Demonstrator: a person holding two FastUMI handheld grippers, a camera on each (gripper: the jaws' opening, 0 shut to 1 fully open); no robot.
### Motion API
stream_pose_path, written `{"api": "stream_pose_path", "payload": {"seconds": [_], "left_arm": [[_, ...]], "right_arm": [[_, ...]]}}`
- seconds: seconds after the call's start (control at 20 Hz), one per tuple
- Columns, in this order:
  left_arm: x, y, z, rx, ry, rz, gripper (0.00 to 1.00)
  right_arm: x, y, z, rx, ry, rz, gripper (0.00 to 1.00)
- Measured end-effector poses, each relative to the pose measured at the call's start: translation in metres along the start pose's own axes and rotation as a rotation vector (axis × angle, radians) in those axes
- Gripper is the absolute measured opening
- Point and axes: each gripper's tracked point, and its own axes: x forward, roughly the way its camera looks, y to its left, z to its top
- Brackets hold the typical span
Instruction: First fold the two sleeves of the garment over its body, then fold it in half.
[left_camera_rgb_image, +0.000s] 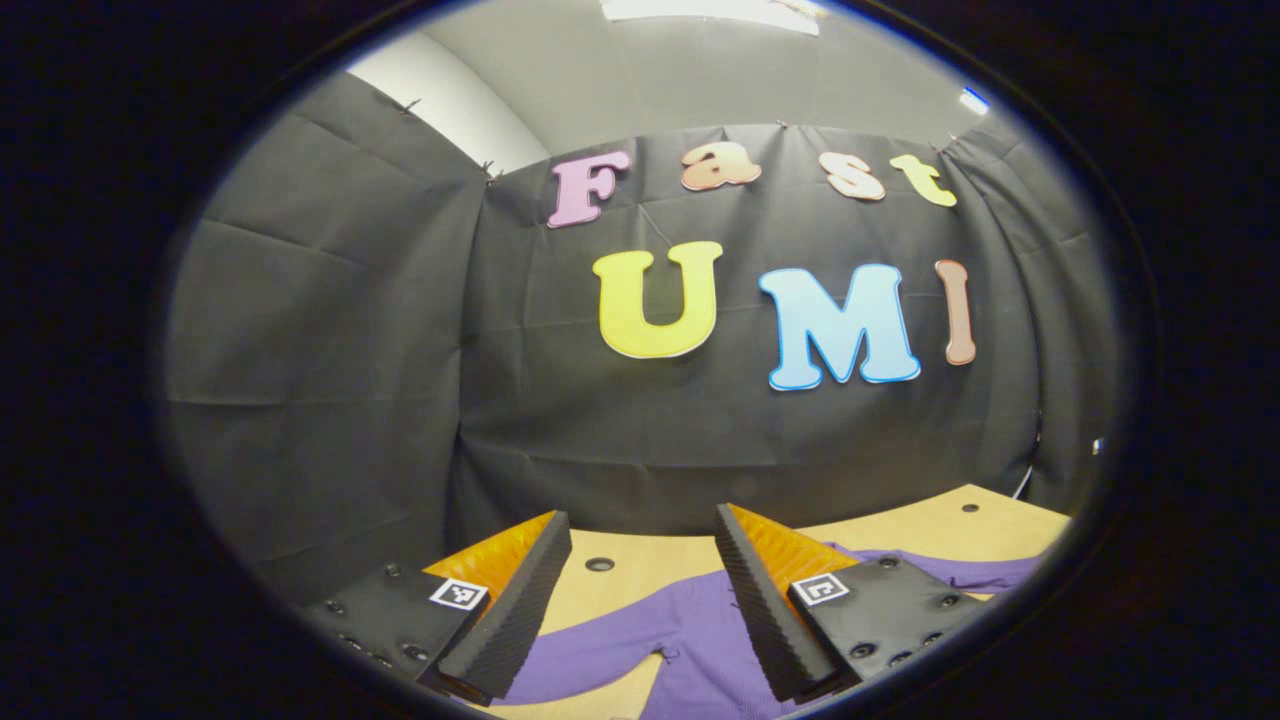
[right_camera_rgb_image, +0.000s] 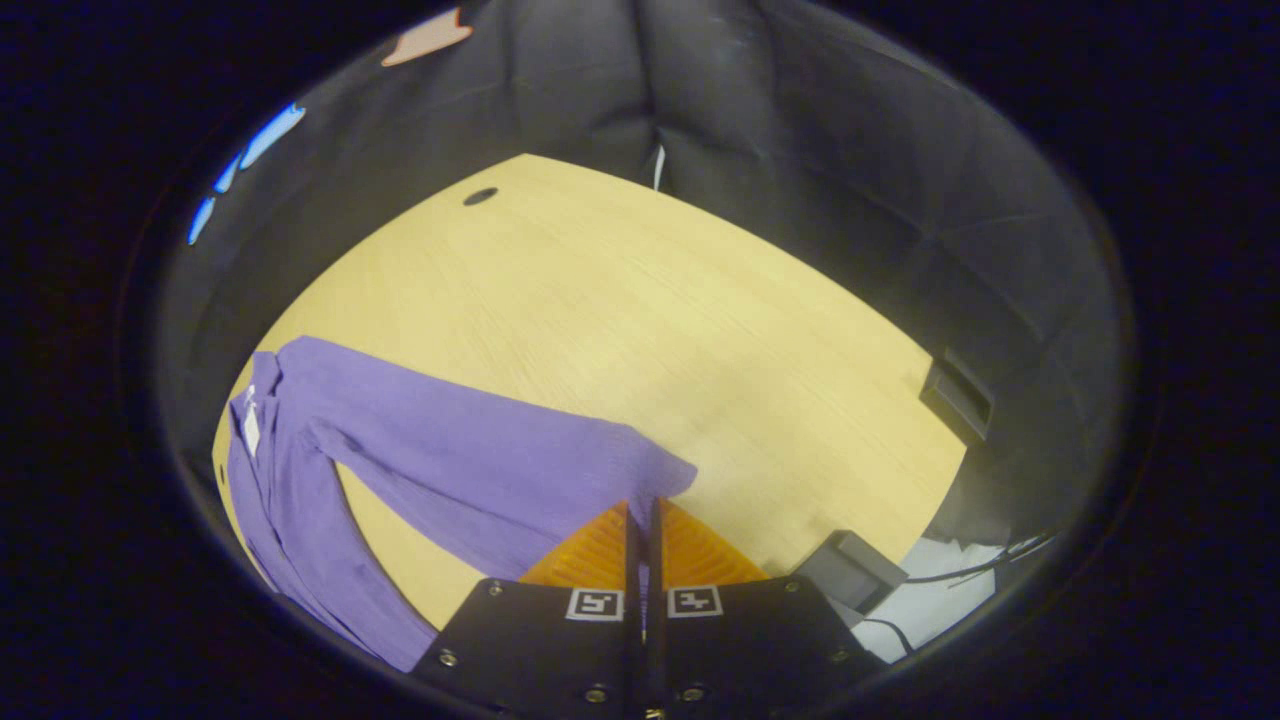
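The setting is a recording booth in a lab or office room. Black cloth walls (left_camera_rgb_image: 330, 330) are pinned up around a light wood desk (right_camera_rgb_image: 640, 300) with cable holes (right_camera_rgb_image: 480, 196). A plain ceiling with a light panel (left_camera_rgb_image: 710, 10) shows above.

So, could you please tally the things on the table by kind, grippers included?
Garment: 1
Table: 1
Grippers: 2, the left gripper and the right gripper
Total: 4
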Motion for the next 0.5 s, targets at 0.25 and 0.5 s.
{"api": "stream_pose_path", "payload": {"seconds": [0.25, 0.5], "left_arm": [[-0.003, 0.009, -0.002, -0.022, -0.003, 0.001, 0.94], [-0.004, 0.021, -0.009, -0.029, 0.003, 0.011, 0.94]], "right_arm": [[-0.064, 0.057, 0.049, -0.089, -0.168, 0.122, 0.01], [-0.121, 0.133, 0.078, -0.183, -0.284, 0.27, 0.02]]}}
